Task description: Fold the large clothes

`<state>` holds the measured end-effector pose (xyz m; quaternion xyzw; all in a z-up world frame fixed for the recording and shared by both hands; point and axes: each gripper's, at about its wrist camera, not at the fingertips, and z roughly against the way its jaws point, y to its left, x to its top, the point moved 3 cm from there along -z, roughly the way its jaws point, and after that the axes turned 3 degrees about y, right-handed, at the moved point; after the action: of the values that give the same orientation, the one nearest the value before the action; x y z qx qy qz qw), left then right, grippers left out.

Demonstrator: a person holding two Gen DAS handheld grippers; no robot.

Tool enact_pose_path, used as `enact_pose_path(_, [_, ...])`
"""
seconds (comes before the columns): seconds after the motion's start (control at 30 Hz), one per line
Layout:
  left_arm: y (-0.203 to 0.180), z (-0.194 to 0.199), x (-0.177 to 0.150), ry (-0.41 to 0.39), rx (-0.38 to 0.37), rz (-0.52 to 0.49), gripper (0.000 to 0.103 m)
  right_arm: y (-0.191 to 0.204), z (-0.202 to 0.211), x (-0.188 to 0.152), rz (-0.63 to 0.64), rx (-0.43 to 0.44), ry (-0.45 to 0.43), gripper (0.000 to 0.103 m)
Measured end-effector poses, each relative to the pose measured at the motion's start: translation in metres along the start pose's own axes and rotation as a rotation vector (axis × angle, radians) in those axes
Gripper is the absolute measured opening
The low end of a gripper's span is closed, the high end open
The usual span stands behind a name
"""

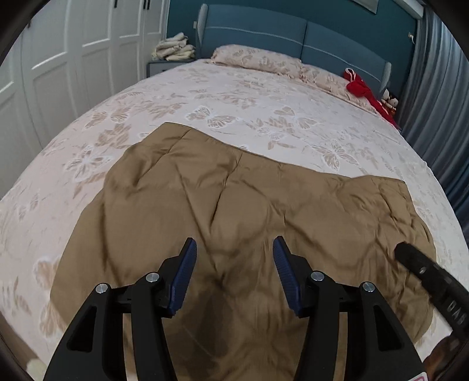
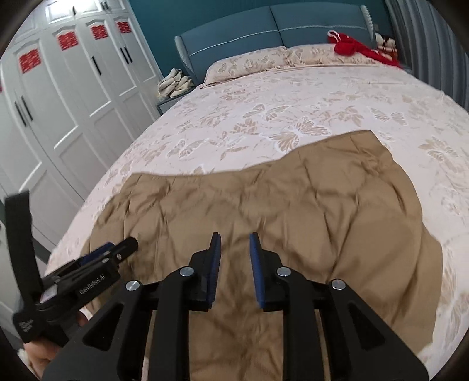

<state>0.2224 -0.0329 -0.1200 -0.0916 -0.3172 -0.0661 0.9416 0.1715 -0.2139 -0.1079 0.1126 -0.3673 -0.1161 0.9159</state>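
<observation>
A large tan garment (image 1: pixel 234 211) lies spread and creased on the near part of the bed; it also shows in the right wrist view (image 2: pixel 293 211). My left gripper (image 1: pixel 234 249) hovers open and empty above its near middle. My right gripper (image 2: pixel 234 243) hovers above the garment too, jaws apart with a narrower gap, holding nothing. The right gripper's tip (image 1: pixel 410 255) shows at the right in the left wrist view. The left gripper (image 2: pixel 117 249) shows at the left in the right wrist view.
The bed (image 1: pixel 263 99) has a pink butterfly-print cover, pillows (image 1: pixel 255 58) and a blue headboard (image 2: pixel 263 26). A red garment (image 1: pixel 366 93) lies at the far right. White wardrobes (image 2: pixel 73 102) stand on the left, with folded cloth (image 1: pixel 174 47) on a nightstand.
</observation>
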Motion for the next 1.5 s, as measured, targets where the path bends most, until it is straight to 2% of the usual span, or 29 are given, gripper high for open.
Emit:
enact_pose_path(0.2, [-0.015, -0.017, -0.026, 0.040, 0.016, -0.043, 0.052, 0.014, -0.018, -0.033, 0.082, -0.056, 0.046, 0.019])
enact_pose_path(0.33, [-0.018, -0.024, -0.038, 0.005, 0.064, -0.080, 0.053, 0.012, -0.032, -0.050, 0.102, -0.084, 0.048, 0.019])
enact_pose_path(0.43, [-0.020, -0.029, -0.046, -0.028, 0.099, -0.121, 0.053, 0.008, -0.041, -0.053, 0.106, -0.092, 0.045, 0.018])
enact_pose_path(0.67, [-0.023, -0.038, -0.057, -0.084, 0.148, -0.113, 0.053, 0.008, -0.052, -0.063, 0.138, -0.115, 0.014, 0.018])
enact_pose_path(1.5, [-0.026, -0.044, -0.061, -0.105, 0.173, -0.123, 0.053, 0.010, -0.058, -0.074, 0.153, -0.135, -0.017, 0.018])
